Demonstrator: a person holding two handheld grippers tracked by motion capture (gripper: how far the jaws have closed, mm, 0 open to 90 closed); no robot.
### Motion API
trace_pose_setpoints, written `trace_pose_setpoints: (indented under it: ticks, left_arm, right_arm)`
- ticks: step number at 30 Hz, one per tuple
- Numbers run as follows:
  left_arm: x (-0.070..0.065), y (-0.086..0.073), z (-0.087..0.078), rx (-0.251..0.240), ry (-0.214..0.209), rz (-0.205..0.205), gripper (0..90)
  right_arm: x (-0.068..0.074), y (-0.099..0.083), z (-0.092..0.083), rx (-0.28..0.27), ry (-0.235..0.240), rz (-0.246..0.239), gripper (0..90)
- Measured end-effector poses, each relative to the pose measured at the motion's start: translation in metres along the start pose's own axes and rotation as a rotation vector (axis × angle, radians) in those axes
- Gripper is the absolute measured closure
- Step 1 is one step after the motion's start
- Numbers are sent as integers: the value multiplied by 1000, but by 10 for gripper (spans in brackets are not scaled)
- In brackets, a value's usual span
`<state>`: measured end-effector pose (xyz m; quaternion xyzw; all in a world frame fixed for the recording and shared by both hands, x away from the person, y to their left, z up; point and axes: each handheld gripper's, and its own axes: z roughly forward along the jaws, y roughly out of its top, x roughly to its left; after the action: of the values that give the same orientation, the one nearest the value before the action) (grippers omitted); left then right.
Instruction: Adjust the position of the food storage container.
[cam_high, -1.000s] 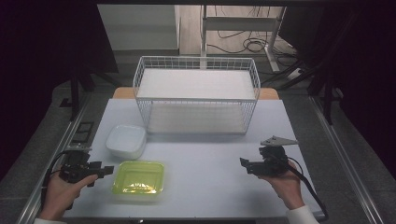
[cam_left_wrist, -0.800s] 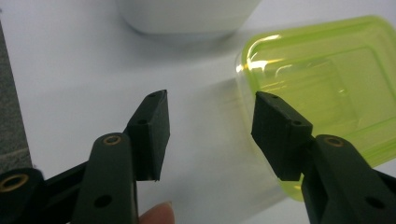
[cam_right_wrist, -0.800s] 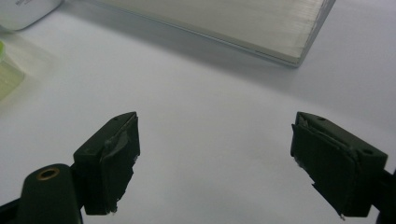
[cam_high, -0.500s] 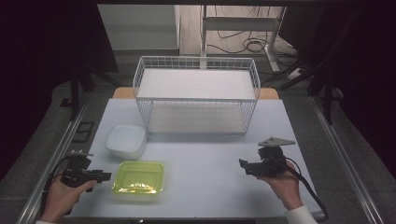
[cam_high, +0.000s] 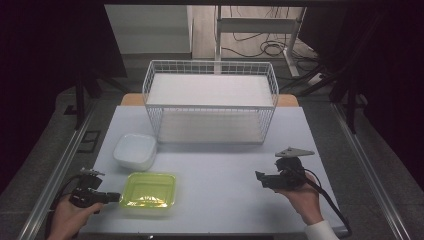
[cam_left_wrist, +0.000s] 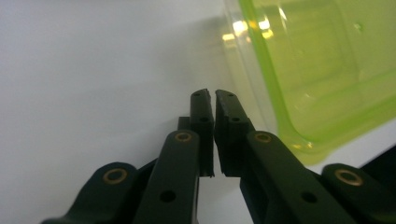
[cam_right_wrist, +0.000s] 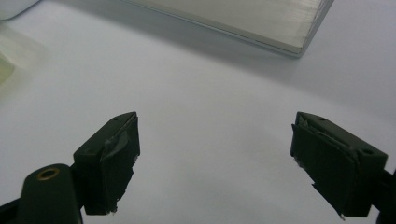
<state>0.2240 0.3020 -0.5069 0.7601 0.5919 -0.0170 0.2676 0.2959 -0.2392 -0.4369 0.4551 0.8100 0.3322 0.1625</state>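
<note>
No text, label, brand, number or sign can be read on anything in these views.

both grippers black: left gripper (cam_left_wrist: 214, 100) with brass-ringed pivot screws on its arms, right gripper (cam_high: 261, 178) with a grey three-cornered plate (cam_high: 294, 151) on top, scuffed pads (cam_right_wrist: 122, 149), black cable (cam_high: 330, 202) trailing. white sleeve cuff (cam_high: 320, 232) at right wrist.
</note>
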Motion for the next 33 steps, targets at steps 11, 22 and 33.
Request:
trace_pose_setpoints:
  ticks: [11, 22, 33]
  left_arm:
    - [-12, 1, 7, 10, -20, 13, 891]
    - [-36, 19, 23, 31, -50, 69, 891]
    - [-49, 33, 34, 35, -55, 96, 895]
  right_arm:
    - [-2, -1, 2, 7, -2, 6, 154]
    - [-1, -2, 3, 10, 0, 7, 154]
    - [-2, -2, 1, 9, 1, 6, 154]
